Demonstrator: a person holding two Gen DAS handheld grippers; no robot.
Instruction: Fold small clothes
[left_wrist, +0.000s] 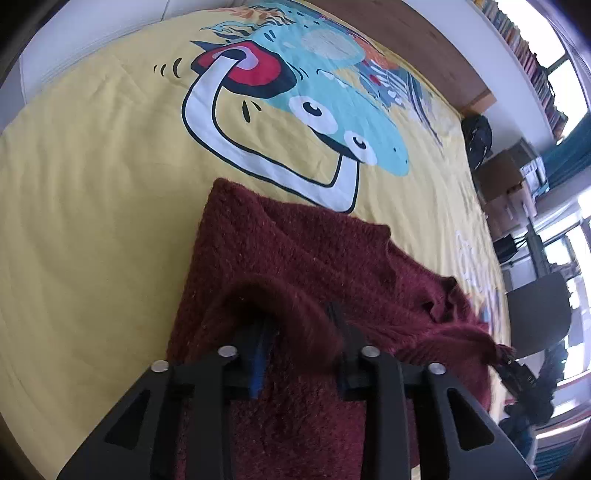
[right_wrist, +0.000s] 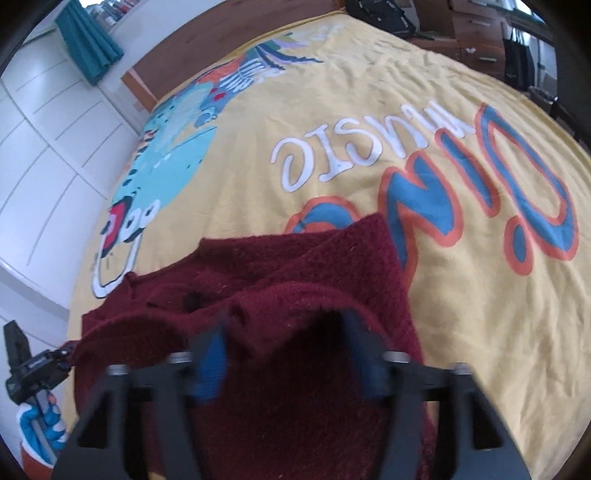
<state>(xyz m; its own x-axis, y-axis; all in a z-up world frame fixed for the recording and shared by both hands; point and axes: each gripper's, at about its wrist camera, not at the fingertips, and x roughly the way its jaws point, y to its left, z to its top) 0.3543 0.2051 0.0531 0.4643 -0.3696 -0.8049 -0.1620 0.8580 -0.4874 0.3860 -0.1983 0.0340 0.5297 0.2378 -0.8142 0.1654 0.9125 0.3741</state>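
A dark red knitted sweater (left_wrist: 295, 258) lies on a yellow printed bedspread (left_wrist: 92, 184). My left gripper (left_wrist: 301, 321) has its fingers apart with a raised fold of the sweater draped between and over them. In the right wrist view the same sweater (right_wrist: 303, 266) lies in front, and my right gripper (right_wrist: 284, 332) also has its fingers spread with a lifted edge of the knit bunched between them. The fingertips of both are partly hidden by the fabric. The left gripper (right_wrist: 33, 365) and the gloved hand holding it show at the lower left of the right wrist view.
The bedspread (right_wrist: 461, 110) carries a cartoon print and large lettering. A wooden headboard (left_wrist: 406, 37) runs along the far side. White cupboards (right_wrist: 44, 147), a teal curtain (right_wrist: 88, 40), cardboard boxes (left_wrist: 506, 173), a dark bag (left_wrist: 476, 136) and a chair (left_wrist: 535, 310) stand beside the bed.
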